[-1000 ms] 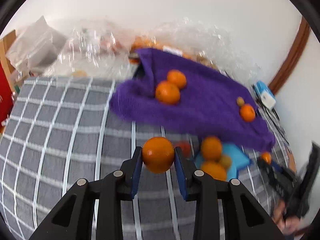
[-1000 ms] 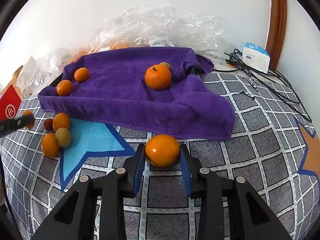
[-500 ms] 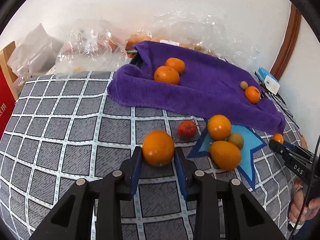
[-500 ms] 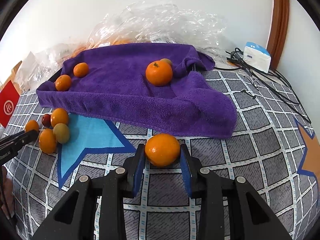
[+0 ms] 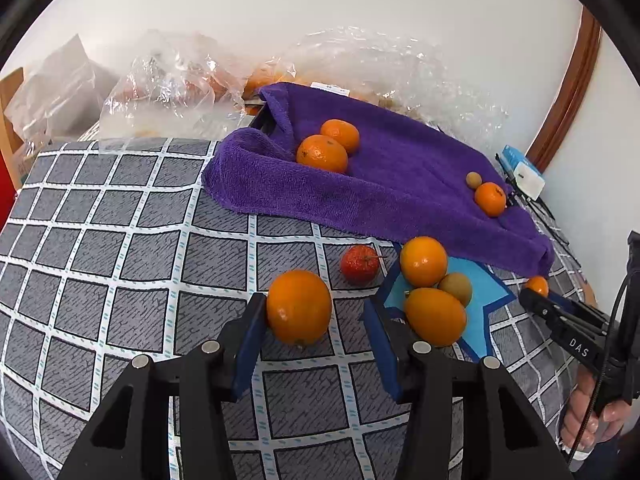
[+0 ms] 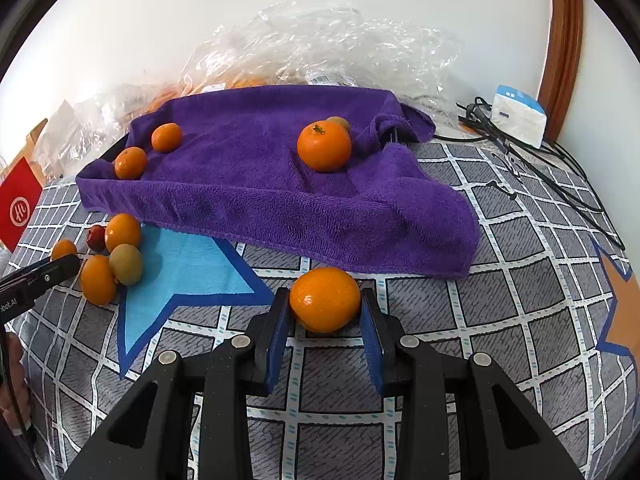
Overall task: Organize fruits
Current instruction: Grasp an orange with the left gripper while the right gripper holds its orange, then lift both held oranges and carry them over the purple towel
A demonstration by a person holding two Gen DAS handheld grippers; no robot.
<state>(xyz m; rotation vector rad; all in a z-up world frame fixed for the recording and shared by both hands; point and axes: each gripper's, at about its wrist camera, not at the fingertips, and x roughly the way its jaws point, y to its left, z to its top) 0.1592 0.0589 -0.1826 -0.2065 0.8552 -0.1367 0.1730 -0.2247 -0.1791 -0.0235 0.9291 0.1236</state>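
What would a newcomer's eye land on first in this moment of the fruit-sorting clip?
Most likely the orange between the fingers of the left gripper, touching only one pad, with a wide gap to the other, and the second orange gripped by the right gripper. Next, the purple towel at the back with three oranges on it, and the small fruit cluster by the blue star.

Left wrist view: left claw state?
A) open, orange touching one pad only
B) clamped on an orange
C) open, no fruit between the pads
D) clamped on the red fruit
A: the left claw is open; the orange touches one pad, with a clear gap to the other.
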